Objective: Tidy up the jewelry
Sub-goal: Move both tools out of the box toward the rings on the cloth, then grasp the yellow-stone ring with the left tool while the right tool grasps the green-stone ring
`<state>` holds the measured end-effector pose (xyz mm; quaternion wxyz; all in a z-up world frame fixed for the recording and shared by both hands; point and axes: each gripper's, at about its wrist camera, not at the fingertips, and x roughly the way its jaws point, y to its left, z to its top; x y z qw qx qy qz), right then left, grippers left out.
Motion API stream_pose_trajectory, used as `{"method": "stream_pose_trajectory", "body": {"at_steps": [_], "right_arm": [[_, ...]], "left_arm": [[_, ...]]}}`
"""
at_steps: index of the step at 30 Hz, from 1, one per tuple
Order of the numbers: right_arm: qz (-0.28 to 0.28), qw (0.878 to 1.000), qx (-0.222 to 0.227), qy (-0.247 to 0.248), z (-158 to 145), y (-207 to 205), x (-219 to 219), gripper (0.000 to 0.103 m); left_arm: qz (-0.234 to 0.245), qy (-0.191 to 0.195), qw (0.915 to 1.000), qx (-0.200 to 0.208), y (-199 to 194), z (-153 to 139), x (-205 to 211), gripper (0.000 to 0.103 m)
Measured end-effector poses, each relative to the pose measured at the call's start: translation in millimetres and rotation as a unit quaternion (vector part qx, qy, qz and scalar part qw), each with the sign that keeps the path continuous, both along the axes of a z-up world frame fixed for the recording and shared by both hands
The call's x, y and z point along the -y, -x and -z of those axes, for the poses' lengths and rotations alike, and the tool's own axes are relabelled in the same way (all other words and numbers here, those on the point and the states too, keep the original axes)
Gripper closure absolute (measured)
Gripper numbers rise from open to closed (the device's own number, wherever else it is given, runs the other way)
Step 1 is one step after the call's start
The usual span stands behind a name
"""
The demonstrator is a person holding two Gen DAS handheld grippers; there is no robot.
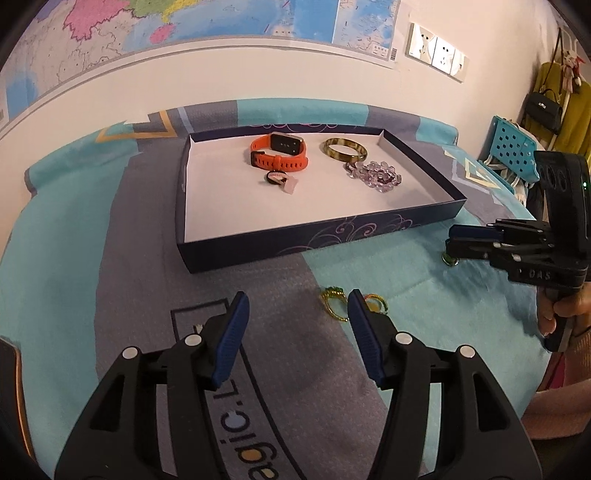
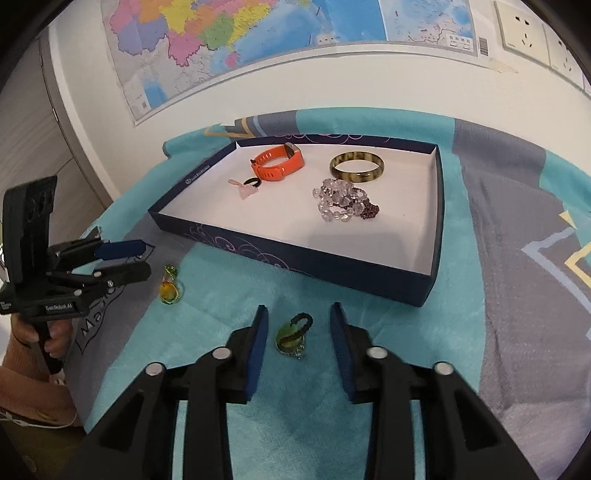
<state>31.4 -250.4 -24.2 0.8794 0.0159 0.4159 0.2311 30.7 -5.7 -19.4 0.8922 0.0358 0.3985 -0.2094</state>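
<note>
A dark blue box tray (image 1: 295, 243) (image 2: 295, 258) with a white floor holds an orange watch (image 1: 279, 155) (image 2: 279, 162), a brown bangle (image 1: 345, 149) (image 2: 356, 167), a clear bead bracelet (image 1: 375, 175) (image 2: 341, 201) and a small black ring with a pink tag (image 1: 279, 180) (image 2: 247, 186). A gold-green ring (image 1: 334, 302) (image 2: 170, 286) lies on the cloth by my open left gripper (image 1: 297, 308) (image 2: 122, 258), just left of its right fingertip. A green stone ring (image 2: 291, 334) (image 1: 450, 258) lies between the fingers of my open right gripper (image 2: 299, 321) (image 1: 452, 240).
The teal and grey cloth (image 1: 74, 258) (image 2: 498, 258) covers the table. A wall with maps (image 1: 184, 22) (image 2: 258, 37) stands behind. A blue chair (image 1: 513, 147) and hanging bags stand at the right. My hands hold each gripper's handle.
</note>
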Motion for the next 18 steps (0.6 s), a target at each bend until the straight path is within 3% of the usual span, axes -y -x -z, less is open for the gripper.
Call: {"method": "stream_pose_trajectory", "body": {"at_steps": [5, 14, 18], "right_arm": [[-0.001, 1.0, 0.008, -0.009, -5, 3, 0, 0.101], [-0.047, 0.997, 0.015, -0.061, -23, 16, -12, 0.101], [-0.066, 0.996, 0.0, -0.067, -15, 19, -25, 0.101]], "left_arm": [[0.01, 0.005, 0.9999, -0.002, 6, 0, 1, 0.047], [0.07, 0.015, 0.9974, -0.006, 21, 1, 16, 0.049], [0.084, 0.014, 0.9963, -0.014, 20, 4, 26, 0.057]]}}
